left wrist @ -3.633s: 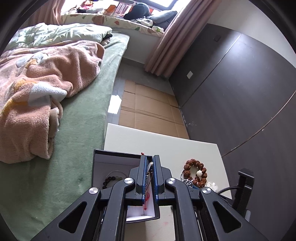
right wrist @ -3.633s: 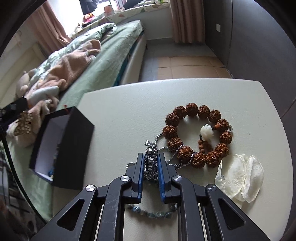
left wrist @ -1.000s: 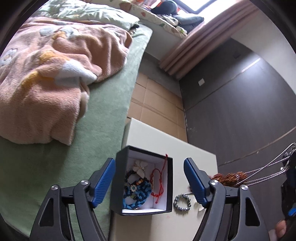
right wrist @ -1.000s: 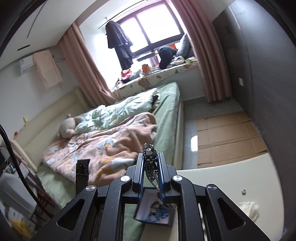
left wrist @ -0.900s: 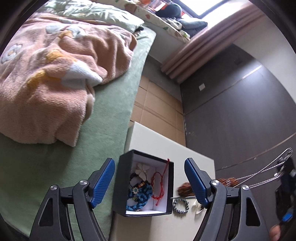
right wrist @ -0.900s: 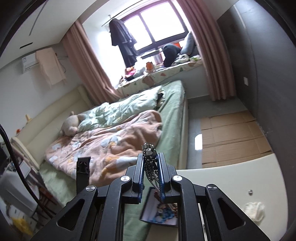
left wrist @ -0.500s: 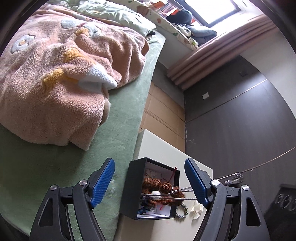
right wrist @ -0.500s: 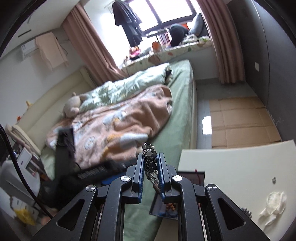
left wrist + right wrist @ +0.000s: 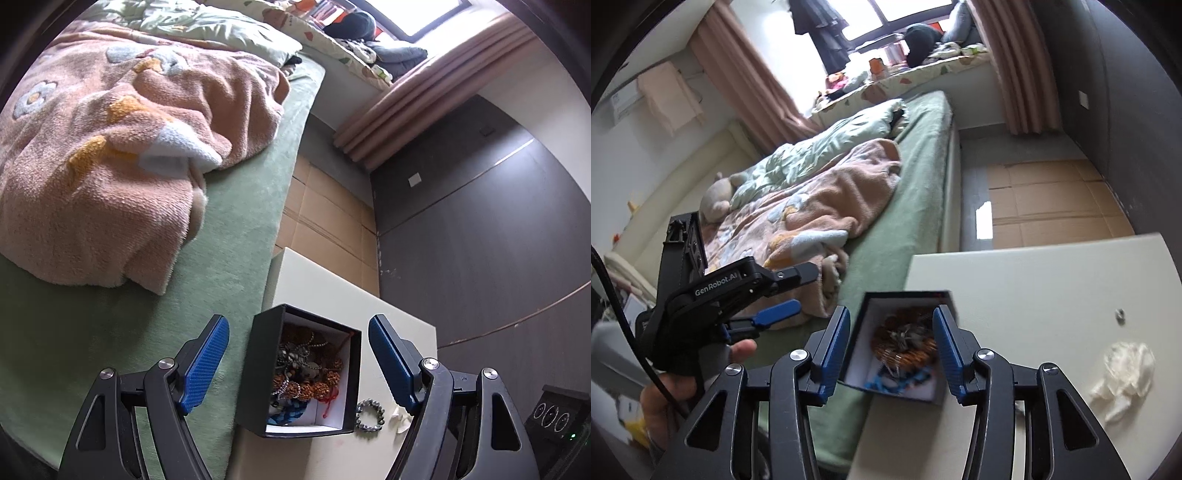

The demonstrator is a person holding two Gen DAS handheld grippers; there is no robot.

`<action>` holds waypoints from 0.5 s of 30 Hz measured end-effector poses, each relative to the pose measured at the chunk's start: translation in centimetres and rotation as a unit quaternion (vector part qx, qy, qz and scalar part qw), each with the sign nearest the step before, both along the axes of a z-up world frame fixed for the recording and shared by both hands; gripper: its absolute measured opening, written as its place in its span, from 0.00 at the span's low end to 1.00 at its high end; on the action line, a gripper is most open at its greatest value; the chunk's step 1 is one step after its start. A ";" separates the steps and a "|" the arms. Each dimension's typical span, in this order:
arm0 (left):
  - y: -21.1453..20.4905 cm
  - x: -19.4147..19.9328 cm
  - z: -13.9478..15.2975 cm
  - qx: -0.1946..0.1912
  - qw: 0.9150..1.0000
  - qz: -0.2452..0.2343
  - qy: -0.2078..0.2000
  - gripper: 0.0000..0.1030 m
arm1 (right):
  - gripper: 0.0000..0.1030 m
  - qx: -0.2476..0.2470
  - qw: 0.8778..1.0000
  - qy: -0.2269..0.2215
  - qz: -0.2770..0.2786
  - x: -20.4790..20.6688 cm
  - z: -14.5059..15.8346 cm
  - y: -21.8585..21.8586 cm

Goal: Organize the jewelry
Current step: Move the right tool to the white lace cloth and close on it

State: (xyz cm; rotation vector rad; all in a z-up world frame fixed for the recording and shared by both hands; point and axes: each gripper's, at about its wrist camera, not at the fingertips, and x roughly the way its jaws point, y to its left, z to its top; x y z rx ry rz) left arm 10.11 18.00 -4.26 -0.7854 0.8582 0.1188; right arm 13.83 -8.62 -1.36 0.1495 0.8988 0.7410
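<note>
Left wrist only: grey bead bracelet (image 9: 370, 415) beside black box (image 9: 258, 373)

Bracelets (image 9: 303, 373) in box (image 9: 255, 376), on table (image 9: 321, 284)

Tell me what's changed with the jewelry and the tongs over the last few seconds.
The right tongs, earlier shut on the silver chain, carried it with the tangled brown bead bracelet from the tabletop into the black jewelry box and opened, letting go. The left tongs, shut 3.6 s ago, now stand open. The small grey bead bracelet stays on the table.
</note>
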 end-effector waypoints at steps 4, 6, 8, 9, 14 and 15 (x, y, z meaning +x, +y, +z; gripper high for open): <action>-1.4 0.4 0.0 0.015 1.000 -0.014 0.001 0.76 | 0.46 -0.006 0.999 0.009 -0.035 0.0 -1.0 -3.7; -2.4 0.6 0.1 0.024 0.999 -0.023 0.001 0.76 | 0.46 -0.010 0.998 0.022 -0.054 0.3 -1.4 -5.5; -3.3 0.8 0.1 0.028 0.999 -0.030 0.002 0.76 | 0.46 -0.006 0.997 0.029 -0.077 0.6 -1.4 -7.5; -3.9 0.9 0.1 0.028 0.999 -0.034 0.003 0.76 | 0.46 -0.004 0.995 0.031 -0.091 0.7 -1.2 -8.6; -6.9 1.5 0.1 0.041 0.997 -0.066 0.003 0.76 | 0.46 -0.007 0.990 0.045 -0.131 0.5 -1.5 -12.6; -7.5 1.6 0.1 0.045 0.996 -0.073 0.003 0.76 | 0.46 -0.009 0.989 0.052 -0.137 0.4 -2.0 -13.3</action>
